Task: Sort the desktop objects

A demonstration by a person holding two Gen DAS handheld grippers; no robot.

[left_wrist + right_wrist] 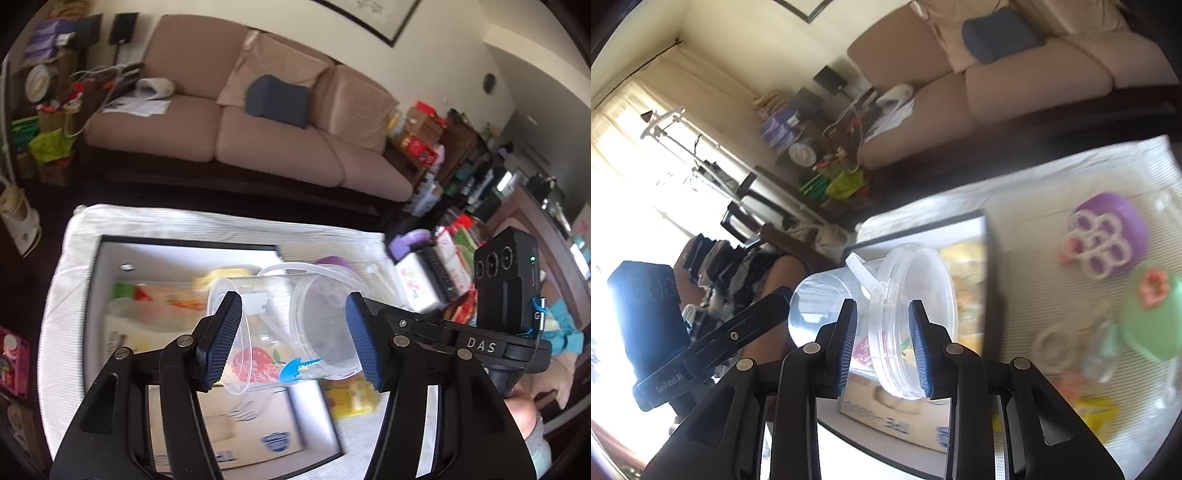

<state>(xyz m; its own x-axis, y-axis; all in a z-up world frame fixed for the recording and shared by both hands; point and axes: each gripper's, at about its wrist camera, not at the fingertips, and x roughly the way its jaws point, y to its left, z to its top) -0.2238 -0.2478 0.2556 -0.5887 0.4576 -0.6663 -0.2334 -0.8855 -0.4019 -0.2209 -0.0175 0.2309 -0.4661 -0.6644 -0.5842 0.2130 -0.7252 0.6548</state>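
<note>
A small clear plastic tub (280, 314) with a blue arrow sticker lies on its side in the air above an open box (96, 295). My right gripper (884, 347) is shut on the tub (827, 295) at its wide rim, one pad on each side of the rim wall. In the left wrist view the tub stretches across the gap of my left gripper (295, 343). Its jaws stand well apart, both ends of the tub run behind the blue pads (221, 343), and I see no pad pressing on it. The right tool's camera block (506, 280) shows at the right.
The black-rimmed box holds food packets and a cardboard carton (251, 435). It sits on a white cloth (166, 221). On the cloth to the right lie a purple holder with white rings (1108, 236), a green lid (1152, 314) and a yellow packet (1097, 417). A tan sofa (258, 140) stands beyond.
</note>
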